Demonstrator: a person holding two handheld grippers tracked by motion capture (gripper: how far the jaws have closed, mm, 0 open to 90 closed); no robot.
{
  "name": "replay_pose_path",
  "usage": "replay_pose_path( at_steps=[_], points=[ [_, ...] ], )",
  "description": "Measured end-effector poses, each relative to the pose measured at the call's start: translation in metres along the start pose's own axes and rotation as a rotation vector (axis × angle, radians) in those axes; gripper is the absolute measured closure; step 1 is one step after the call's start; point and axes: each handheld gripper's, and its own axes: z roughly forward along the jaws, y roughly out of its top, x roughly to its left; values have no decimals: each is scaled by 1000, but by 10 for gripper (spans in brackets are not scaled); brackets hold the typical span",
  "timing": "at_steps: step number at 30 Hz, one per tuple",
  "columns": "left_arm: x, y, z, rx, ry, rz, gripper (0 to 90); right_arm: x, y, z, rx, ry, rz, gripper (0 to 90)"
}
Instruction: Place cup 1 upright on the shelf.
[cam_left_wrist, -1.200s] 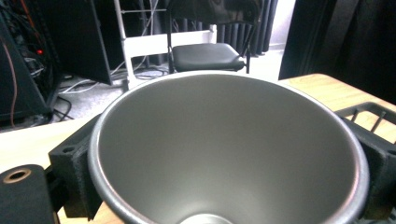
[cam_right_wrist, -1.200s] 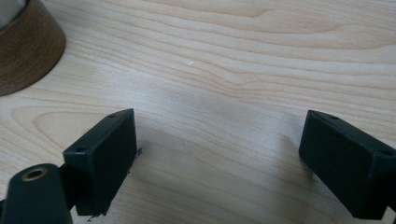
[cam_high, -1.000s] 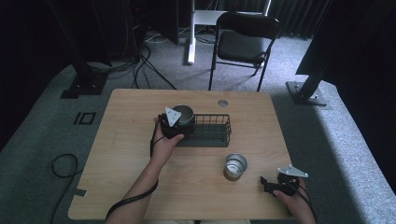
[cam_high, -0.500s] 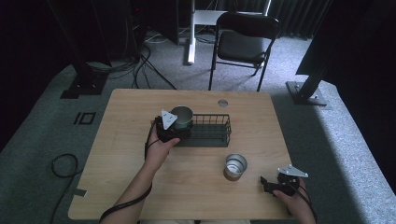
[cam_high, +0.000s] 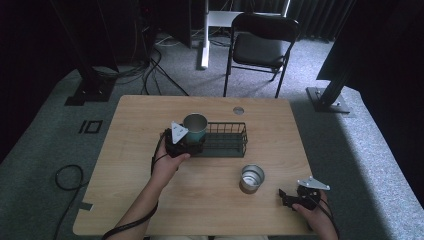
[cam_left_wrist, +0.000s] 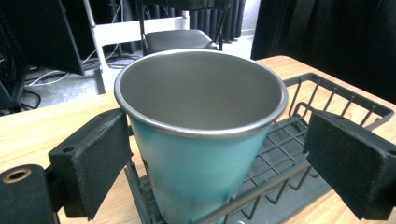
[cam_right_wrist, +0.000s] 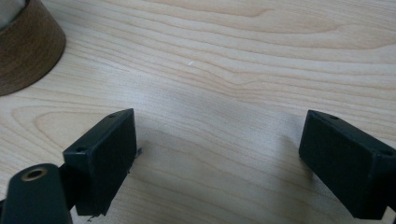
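The teal cup (cam_left_wrist: 198, 140) sits upright at the left end of the basket (cam_left_wrist: 336, 100) with the left tool (cam_left_wrist: 219, 163) released around it, so it should probably back straight off toward the near side without clipping the cup.

I see a cup (cam_left_wrist: 201, 140) of smooth brushed metal with teal matt outside, a basket (cam_left_wrist: 336, 100) of black matt wire, and a pale wood table (cam_right_wrist: 261, 60).

Teal cup (cam_left_wrist: 201, 140) stands in wire basket (cam_left_wrist: 327, 107) between parted jaws.
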Motion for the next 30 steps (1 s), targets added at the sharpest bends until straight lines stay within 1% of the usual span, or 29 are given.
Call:
replay_pose_path(
  at_steps=[3,6,9,14,21,24,27,30],
  points=[
    [0,-1,-4,-7,-12,-9,83,0,0,0,0,0,0,108],
    [0,-2,-7,-7,-13,-5,83,0,0,0,0,0,0,108],
    [2,-5,-12,-4,-18,-12,83,0,0,0,0,0,0,108],
    [6,-11,-21,1,-19,-5,83,0,0,0,0,0,0,108],
    [11,-15,-34,11,-23,6,83,0,0,0,0,0,0,109],
    [14,-18,-39,13,-18,12,83,0,0,0,0,0,0,108],
    [19,-23,-45,22,-15,10,83,0,0,0,0,0,0,108],
    [25,-30,-51,38,-7,10,83,0,0,0,0,0,0,108]
  ],
)
